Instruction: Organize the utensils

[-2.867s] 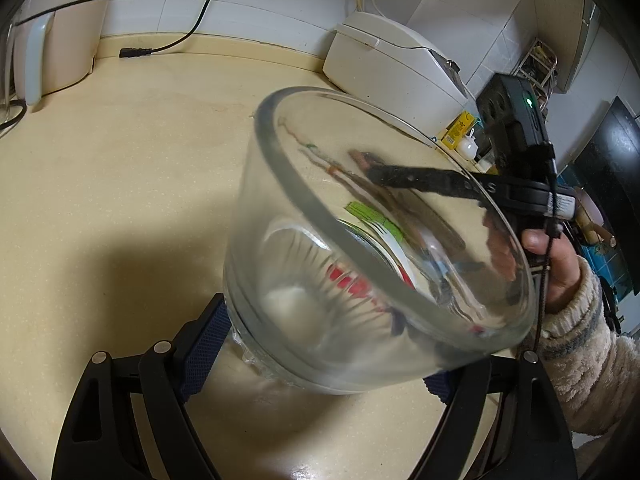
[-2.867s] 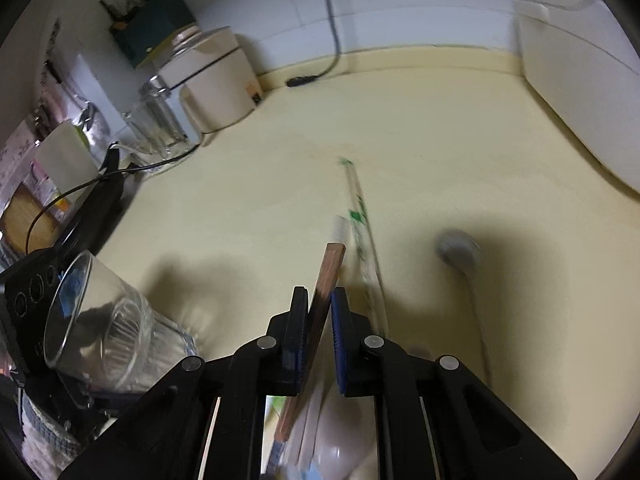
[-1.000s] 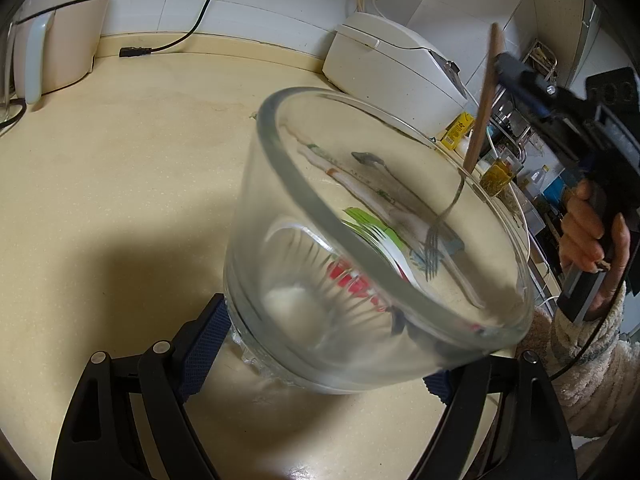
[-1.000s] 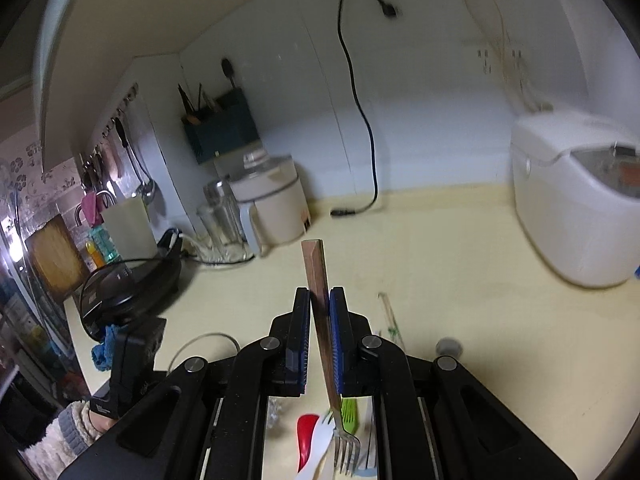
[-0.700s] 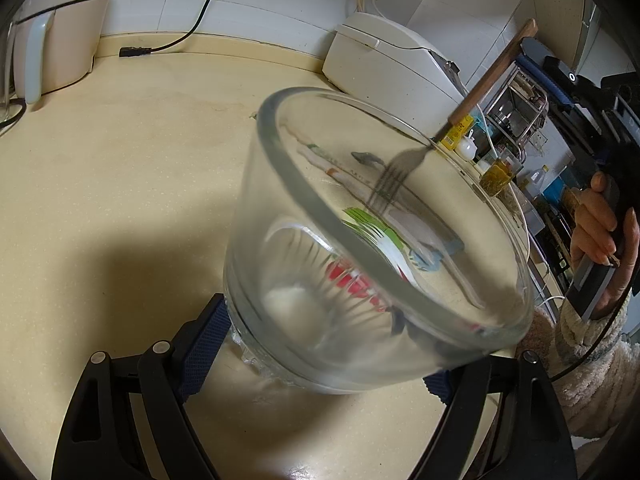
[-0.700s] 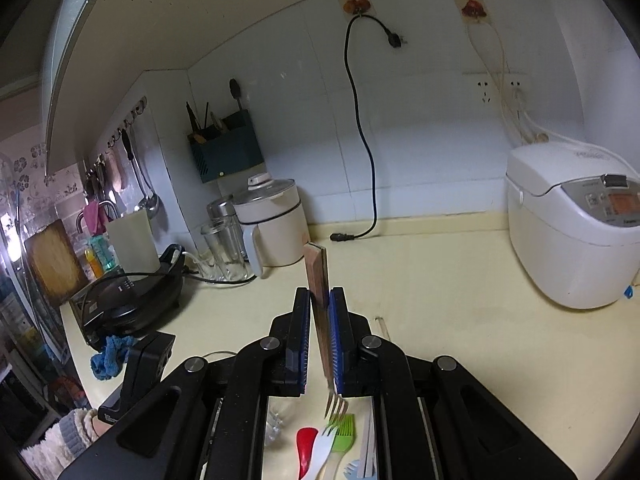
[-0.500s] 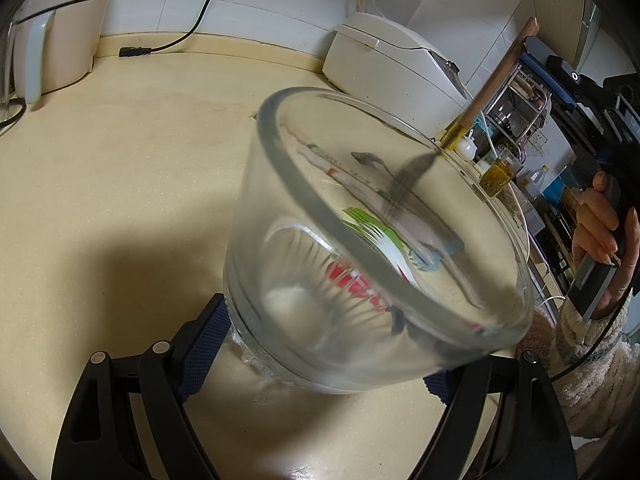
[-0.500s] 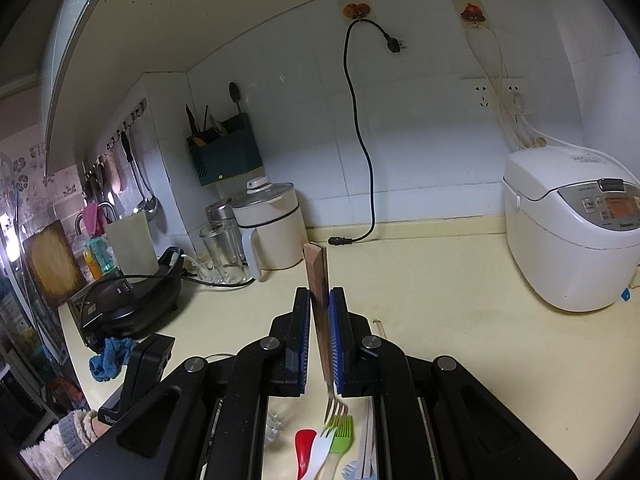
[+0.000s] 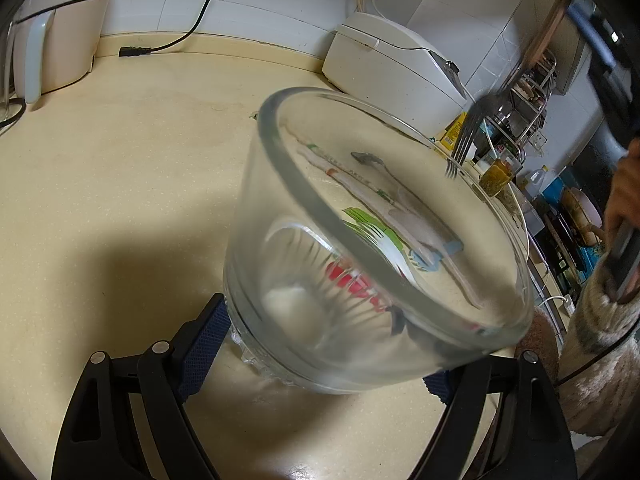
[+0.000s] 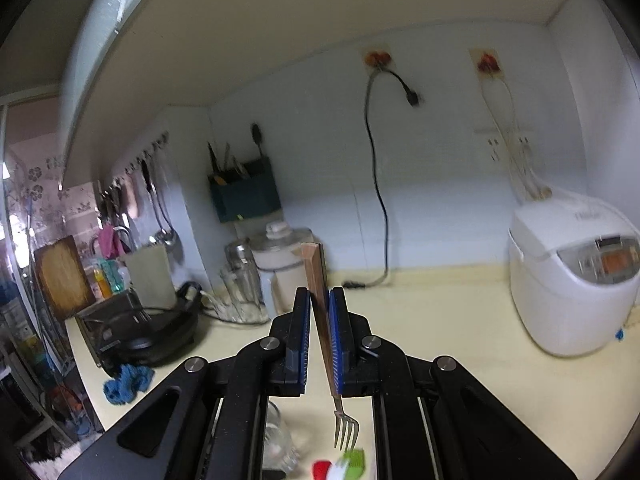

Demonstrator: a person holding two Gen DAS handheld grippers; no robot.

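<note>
My left gripper (image 9: 320, 360) is shut on a clear glass tumbler (image 9: 304, 184), which tilts with its mouth toward the upper right. My right gripper (image 10: 319, 296) is shut on the wooden handle of a metal fork (image 10: 346, 432), whose tines hang down. In the left wrist view the fork (image 9: 464, 136) hovers just past the tumbler's far rim, tines down, with a hand (image 9: 624, 196) at the right edge. Through the glass, a green and white utensil (image 9: 372, 228), a red one (image 9: 352, 280), a blue one (image 9: 440, 252) and a spoon (image 9: 368, 158) lie on the counter.
A white rice cooker (image 9: 392, 68) stands at the back right of the beige counter (image 9: 120, 160). A white kettle (image 9: 52, 28) and a loose power plug (image 9: 136, 51) are at the back left. A black griddle (image 10: 148, 336), glass jars (image 10: 240, 288) and a blue cloth (image 10: 128, 384) sit further left.
My right gripper has risen with the fork; its tines went from over the tumbler's mouth up and right, past the far rim. The left gripper and tumbler stayed still.
</note>
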